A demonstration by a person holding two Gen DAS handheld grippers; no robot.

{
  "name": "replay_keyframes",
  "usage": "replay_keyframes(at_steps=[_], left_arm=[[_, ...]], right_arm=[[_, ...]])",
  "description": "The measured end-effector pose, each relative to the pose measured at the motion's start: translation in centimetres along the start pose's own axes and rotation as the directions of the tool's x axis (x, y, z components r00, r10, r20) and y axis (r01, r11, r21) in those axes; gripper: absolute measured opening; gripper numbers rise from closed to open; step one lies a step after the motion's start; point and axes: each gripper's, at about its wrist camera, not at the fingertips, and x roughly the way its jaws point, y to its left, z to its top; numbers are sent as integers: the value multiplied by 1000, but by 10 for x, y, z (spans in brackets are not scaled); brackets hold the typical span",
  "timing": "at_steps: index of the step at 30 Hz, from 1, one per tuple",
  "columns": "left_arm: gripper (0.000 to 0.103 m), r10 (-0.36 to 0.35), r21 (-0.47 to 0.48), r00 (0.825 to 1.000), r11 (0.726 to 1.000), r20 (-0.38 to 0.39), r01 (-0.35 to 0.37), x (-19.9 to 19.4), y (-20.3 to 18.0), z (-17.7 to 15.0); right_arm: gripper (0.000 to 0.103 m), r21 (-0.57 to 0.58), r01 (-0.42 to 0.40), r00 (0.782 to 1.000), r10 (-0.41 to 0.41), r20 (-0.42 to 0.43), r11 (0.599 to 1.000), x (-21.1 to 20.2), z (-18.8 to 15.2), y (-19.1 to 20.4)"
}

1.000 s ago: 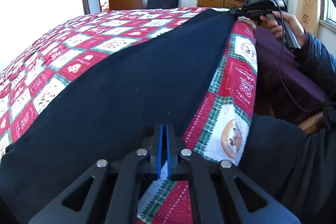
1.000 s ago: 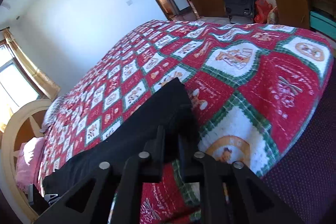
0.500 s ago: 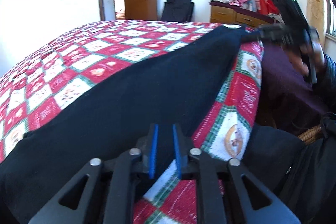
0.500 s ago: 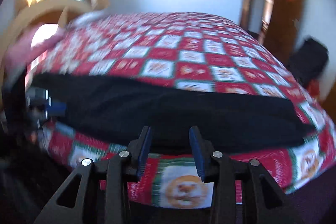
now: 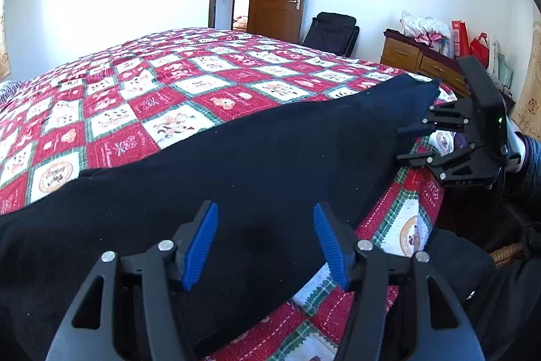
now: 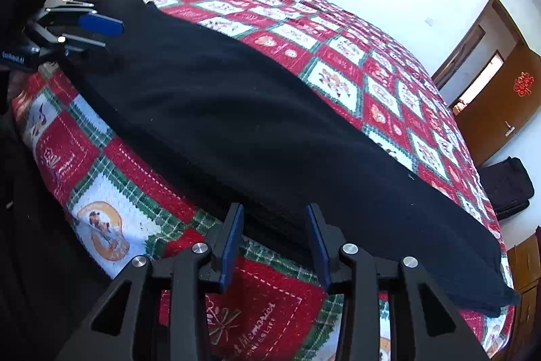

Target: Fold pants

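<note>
- Black pants [image 5: 270, 164] are lying stretched along the quilted bed's [image 5: 142, 97] near edge.
- Left hand-held gripper [image 5: 265, 246], jaws just widening, is hovering released.
- Right hand-held gripper [image 6: 274, 247] is hovering released too.

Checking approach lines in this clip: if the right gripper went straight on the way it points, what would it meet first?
Most likely the near edge of the black pants, which lies between and just beyond the open pads of the right gripper, with the quilt directly underneath. Depth is unclear, so it might touch quilt at the same moment.
</note>
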Motion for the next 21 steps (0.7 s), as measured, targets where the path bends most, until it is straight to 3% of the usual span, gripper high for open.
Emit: replay_keyframes(at_steps=[7,9,10,11,16,19,21], left_arm=[[62,-4,-21,1000,1000,-6,4,0,2,-2],[62,-2,-25,1000,1000,-6,2,-1,3,-3],[62,-1,-28,1000,1000,-5,0,-2,4,-3],[62,2,-32,1000,999,-3,-2,-4,5,-4],[62,7,-50,1000,999,10,-7,-11,12,-5],[62,-7,-61,1000,998,6,7,-10,15,-6],[62,-11,-55,1000,998,-1,11,-8,12,-7]], right_arm=[[39,-13,-1,1000,1,15,1000,0,2,6],[26,-20,-5,1000,6,28,1000,2,2,9],[8,-12,-17,999,18,35,1000,0,4,9],[4,-9,-12,999,12,42,1000,-2,5,9],[3,31,-36,996,34,82,999,-25,4,3],[3,-2,-16,998,16,68,1000,-24,-3,10],[3,-13,-17,1000,17,14,1000,-8,-8,15]])
